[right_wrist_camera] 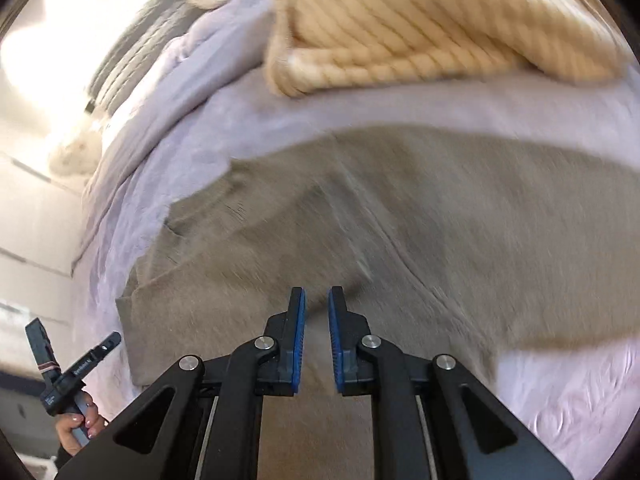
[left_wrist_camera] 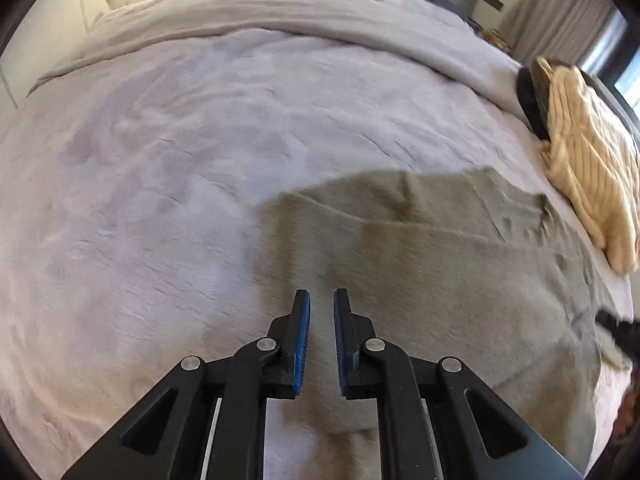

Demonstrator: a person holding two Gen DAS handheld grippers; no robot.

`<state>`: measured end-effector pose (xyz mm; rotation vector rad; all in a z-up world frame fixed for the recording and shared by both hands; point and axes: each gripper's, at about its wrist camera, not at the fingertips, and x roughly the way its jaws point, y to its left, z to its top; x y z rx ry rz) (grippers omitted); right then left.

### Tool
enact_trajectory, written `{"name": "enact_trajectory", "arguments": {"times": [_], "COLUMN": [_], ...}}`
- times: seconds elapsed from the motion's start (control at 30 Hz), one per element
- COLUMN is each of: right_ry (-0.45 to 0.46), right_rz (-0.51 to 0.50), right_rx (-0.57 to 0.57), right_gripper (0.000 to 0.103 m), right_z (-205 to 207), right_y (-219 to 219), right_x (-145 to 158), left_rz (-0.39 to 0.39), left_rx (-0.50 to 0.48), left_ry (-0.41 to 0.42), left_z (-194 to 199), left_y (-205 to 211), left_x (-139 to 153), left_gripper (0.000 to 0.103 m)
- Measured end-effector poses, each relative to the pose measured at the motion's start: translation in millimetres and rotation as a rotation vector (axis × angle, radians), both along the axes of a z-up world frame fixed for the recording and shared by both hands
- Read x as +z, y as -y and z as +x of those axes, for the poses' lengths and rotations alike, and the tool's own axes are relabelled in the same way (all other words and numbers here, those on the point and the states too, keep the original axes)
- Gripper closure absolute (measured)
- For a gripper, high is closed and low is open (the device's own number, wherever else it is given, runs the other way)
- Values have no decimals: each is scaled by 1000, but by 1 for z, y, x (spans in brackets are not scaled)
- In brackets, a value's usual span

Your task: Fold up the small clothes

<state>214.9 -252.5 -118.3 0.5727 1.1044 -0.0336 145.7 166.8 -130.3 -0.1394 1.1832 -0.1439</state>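
Left wrist view: left gripper (left_wrist_camera: pixel 321 296) released, empty, above the olive garment (left_wrist_camera: pixel 432 264) spread on the lilac bedspread (left_wrist_camera: pixel 160 152); cream knit (left_wrist_camera: pixel 588 168) at 2 o'clock. Right wrist view alone shows the person's hand (right_wrist_camera: pixel 78 424) at 8 o'clock; right gripper (right_wrist_camera: pixel 317 294) released over the garment.

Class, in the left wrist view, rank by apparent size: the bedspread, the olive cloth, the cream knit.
1. Bedspread
2. Olive cloth
3. Cream knit, though it lies farther off at the frame's distorted edge.
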Motion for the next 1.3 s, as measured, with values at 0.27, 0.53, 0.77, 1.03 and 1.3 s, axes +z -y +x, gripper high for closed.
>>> {"name": "enact_trajectory", "arguments": {"times": [0.27,0.53,0.77,1.03,1.3], "right_ry": [-117,-97,-113,-114,-107], "right_rz": [25,266,322,309,308], "right_rx": [3,-63,-92,-120,-163], "right_gripper": [88,65,56,39,38], "right_z": [-25,-72,-92,-108,-118], "right_y": [20,46,46,66,94], "right_x": [-37,-30,-30,-23,-22], "left_rz": [117,104,84,83,158], "left_rx": [45,4,-65,-104,-131], "left_ry": [-5,-29,-86,-67,-111], "left_z": [-15,-39,-74,-89,-82], "left_y": [24,30,81,125,156], "left_x": [-32,-10,-3,6,-3], "left_gripper": [90,90,89,1,1]}}
